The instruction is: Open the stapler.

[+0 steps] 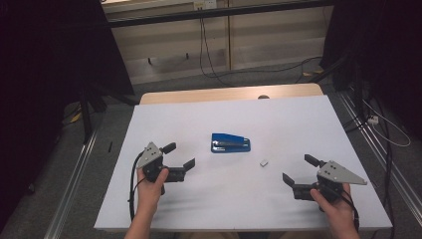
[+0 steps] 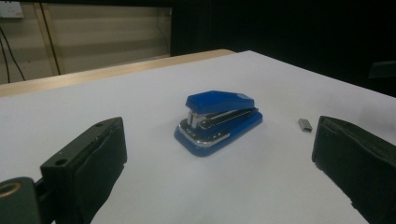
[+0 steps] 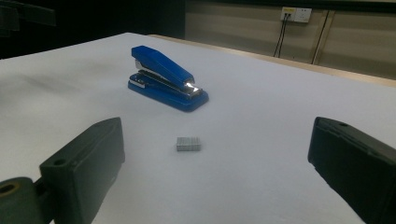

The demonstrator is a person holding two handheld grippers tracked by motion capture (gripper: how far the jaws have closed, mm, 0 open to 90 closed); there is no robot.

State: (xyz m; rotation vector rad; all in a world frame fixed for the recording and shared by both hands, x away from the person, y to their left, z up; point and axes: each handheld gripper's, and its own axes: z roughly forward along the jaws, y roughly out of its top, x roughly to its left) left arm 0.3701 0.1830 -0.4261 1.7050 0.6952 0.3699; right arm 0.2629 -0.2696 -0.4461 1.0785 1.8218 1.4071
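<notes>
there, near the middle of the white-covered table (image 1: 224, 199): a small blue plastic stapler with a chrome metal strip (image 1: 230, 143), lying flat, closed. just off it toward 4 o'clock, apart and not touching, a small grey block of metal staples (image 1: 264, 162).

at about 8 o'clock from the stapler, held in the person's left hand (image 1: 151, 185): the left black two-jaw gripper with a grey three-cornered plate (image 1: 179, 155), jaws spread wide, nothing between them, pointing toward 3 o'clock. seen along its own jaws: stapler (image 2: 218, 122) dead ahead on the white sheet, staple block (image 2: 304, 124) off toward 3 o'clock of it, close beside the far jaw's tip.

at about 4 o'clock from the stapler, in the right hand (image 1: 334, 201): the right black two-jaw gripper with a matching grey plate (image 1: 298, 170), jaws likewise wide apart and empty, pointing toward 9 o'clock. along its jaws: staple block (image 3: 189, 143) between and ahead of them, stapler (image 3: 166, 78) beyond at roughly 11 o'clock.

both grippers well apart from stapler and staples.
</notes>
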